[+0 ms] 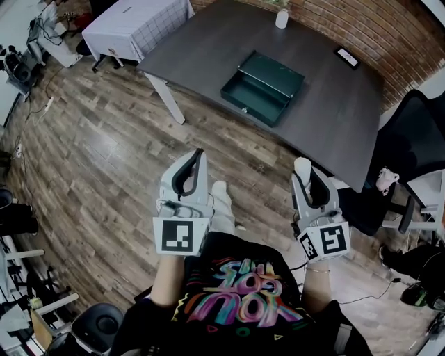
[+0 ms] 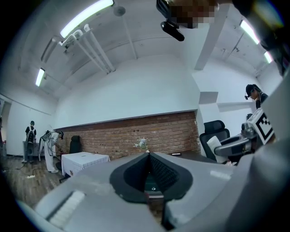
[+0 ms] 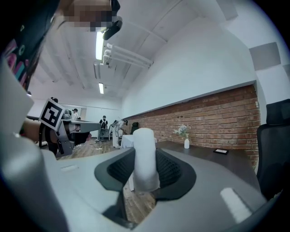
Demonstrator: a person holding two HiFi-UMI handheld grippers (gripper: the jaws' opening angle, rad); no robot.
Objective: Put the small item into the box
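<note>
The right hand-held gripper [image 1: 311, 182] clamps the white cylinder [image 3: 145, 156] upright, short of the tabletop [image 1: 208, 42] edge. The open green box [image 1: 254, 90] lies mid-tabletop, with bare surface around it. The left hand-held gripper [image 1: 197, 158] is closed, above the wooden floor [image 1: 104, 153].

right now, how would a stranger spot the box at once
Find the dark grey table in front of the red brick wall. The dark green metal box sits by its near edge, open, lid folded back. It is the only green thing there; the small white vase and flat black device lie by the wall.
</note>
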